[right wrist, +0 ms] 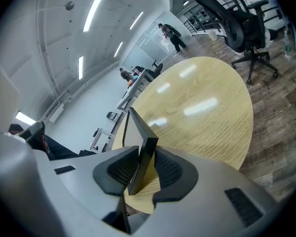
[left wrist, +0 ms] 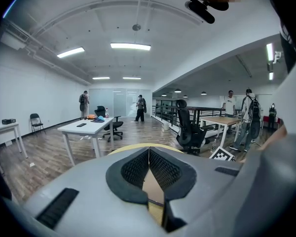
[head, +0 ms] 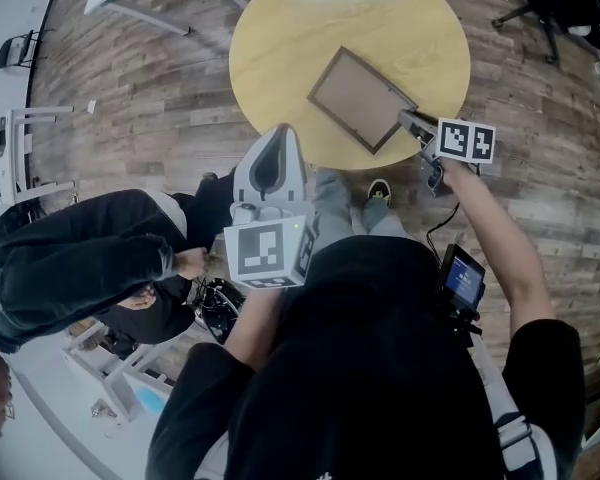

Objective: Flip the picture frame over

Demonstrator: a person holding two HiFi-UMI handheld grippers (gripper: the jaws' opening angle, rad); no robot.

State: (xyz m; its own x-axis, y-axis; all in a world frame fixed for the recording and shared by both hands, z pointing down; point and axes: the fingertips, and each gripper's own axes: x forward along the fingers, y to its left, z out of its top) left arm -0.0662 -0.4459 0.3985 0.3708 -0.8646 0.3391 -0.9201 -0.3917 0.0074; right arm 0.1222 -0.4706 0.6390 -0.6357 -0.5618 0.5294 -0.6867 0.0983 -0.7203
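**Round table, frame lying near its edge**

On the round pale-wood table [head: 280, 28], the right gripper [right wrist: 143, 169] has its fingers narrow, pinching a corner of the dark-rimmed rectangular picture frame [head: 360, 98]. The left gripper [left wrist: 149, 152] is closed and empty. It is best to let the frame settle flat before loosening. It lies by the near edge, long axis slanting toward the right gripper.

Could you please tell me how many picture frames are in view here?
1. The picture frame is over the near-right part of the round wooden table, one edge between the right tool's jaws. None appears hidden.
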